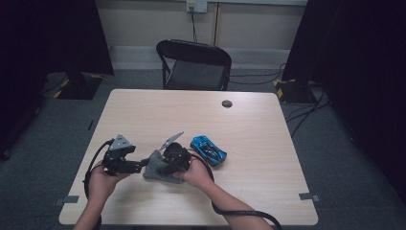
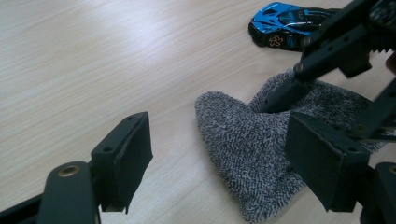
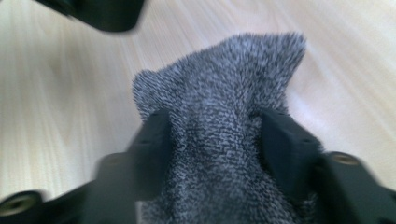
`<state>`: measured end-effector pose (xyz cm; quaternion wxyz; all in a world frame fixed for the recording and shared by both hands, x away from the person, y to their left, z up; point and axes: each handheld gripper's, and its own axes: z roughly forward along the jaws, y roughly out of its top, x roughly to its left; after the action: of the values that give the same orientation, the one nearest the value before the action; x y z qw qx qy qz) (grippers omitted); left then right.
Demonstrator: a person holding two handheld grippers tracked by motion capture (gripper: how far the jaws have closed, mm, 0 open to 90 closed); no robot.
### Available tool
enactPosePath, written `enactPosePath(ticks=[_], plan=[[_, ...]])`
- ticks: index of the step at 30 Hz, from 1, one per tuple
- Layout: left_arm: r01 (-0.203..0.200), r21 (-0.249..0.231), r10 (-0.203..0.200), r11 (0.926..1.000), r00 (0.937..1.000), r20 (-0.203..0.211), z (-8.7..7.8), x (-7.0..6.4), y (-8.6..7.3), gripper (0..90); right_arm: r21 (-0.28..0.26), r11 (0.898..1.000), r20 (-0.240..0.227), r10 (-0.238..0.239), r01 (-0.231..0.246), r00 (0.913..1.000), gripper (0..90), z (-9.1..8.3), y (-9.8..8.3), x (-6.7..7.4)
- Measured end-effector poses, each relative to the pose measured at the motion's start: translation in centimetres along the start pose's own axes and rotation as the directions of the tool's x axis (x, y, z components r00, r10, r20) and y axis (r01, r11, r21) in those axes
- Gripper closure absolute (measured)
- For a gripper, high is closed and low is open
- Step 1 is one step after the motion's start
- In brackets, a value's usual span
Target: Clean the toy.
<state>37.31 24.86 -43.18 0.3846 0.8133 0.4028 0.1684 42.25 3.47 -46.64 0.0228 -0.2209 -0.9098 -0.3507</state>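
left hand: comes in from the bottom left of the high view and holds the left gripper (image 1: 139,166) level, pointed across the table toward the cloth.
left gripper jaws: standing wide apart with only bare table between them in the left gripper view; the near edge of the cloth lies just ahead and to one side, not touched by either pad.
grey cloth (image 1: 157,166): a small speckled grey knitted piece, lying crumpled on the wooden table (image 1: 249,143) near the person's edge, between the two grippers; one end lies flat, the other is bunched up.
right gripper (image 3: 212,140): set over the bunched end of the cloth, jaws partly apart with a fold of the cloth (image 3: 219,130) humped up between them; the fabric fills the gap and seems to touch both pads, but whether they press on it i cannot tell, as that view is blurred.
blue toy car (image 1: 208,150): sits on the table just beyond the right hand (image 1: 198,172), apart from the cloth, untouched.
progress: early, by my reading; the cloth is neither spread flat nor folded, and only one gripper is on it.
left to do: the left gripper has yet to take an edge before the cloth can be pulled out or folded.
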Motion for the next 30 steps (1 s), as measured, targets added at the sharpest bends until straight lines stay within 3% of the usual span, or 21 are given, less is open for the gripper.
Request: enactPosePath(ticks=[4,8,13,17,22,25,30], plan=[[-0.016,0.015,0.016,0.9998,0.9998,0.007,0.4,-0.4,0.2,22.8,-0.048,0.999,0.023,-0.003,0.004,0.9997,26.4,-1.7,-0.1,-0.1],[-0.032,0.017,0.032,0.9993,0.9993,0.018,0.8,-1.0,0.6,22.8,-0.072,0.997,0.109,0.003,0.005,0.9941,18.0,-4.0,-1.0,-0.9],[-0.044,0.02,0.043,0.9988,0.9986,0.03,1.0,-1.6,1.0,22.8,-0.083,0.996,0.216,0.06,-0.043,0.9745,15.4,-6.4,-2.8,-3.3],[-0.06,0.022,0.059,0.998,0.9974,0.043,1.3,-2.1,1.2,22.8,-0.089,0.991,0.282,0.12,-0.098,0.952,14.9,-7.8,-4.4,-5.7],[-0.068,0.041,0.066,0.9968,0.9961,0.059,2.0,-2.5,1.2,22.8,-0.076,0.983,0.334,0.184,-0.169,0.9242,14.9,-7.9,-6.1,-8.4],[-0.075,0.048,0.072,0.996,0.9951,0.067,2.2,-2.6,1.2,22.8,-0.065,0.978,0.348,0.208,-0.198,0.914,14.9,-7.3,-6.7,-9.3],[-0.077,0.053,0.073,0.9956,0.9946,0.074,2.5,-2.6,1.1,22.8,-0.05,0.976,0.344,0.215,-0.211,0.914,15.1,-6.6,-7.2,-9.9]])
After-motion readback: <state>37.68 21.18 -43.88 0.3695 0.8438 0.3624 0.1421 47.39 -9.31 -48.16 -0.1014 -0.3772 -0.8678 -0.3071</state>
